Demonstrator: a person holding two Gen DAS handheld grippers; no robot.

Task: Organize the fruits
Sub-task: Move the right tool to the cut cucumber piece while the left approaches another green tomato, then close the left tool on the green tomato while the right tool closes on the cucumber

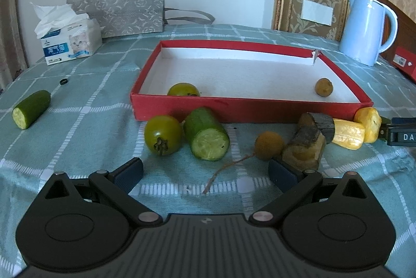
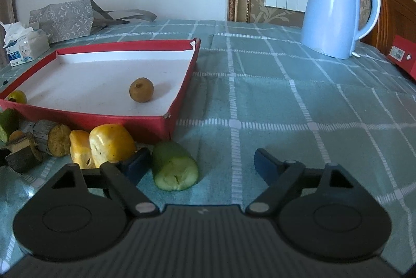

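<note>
Left gripper [image 1: 205, 170], spread and empty, is held low over the worktop [image 1: 78, 137]; a green tomato [image 1: 163, 134], cucumber piece [image 1: 206, 137] and longan [image 1: 269, 145] are seen just ahead, before the red tray [image 1: 234, 111]. Right gripper [image 2: 202, 160], likewise spread, is shown with a cucumber piece [image 2: 174, 166] beside its left finger

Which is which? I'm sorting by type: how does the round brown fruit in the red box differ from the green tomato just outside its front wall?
The brown fruit is small, matte tan and lies inside the red box; the green tomato is clearly larger, glossy green and rests on the tablecloth beside a cucumber piece. The tomato shows a dried calyx; the brown fruit does not. Both are round, whole and ungripped.
</note>
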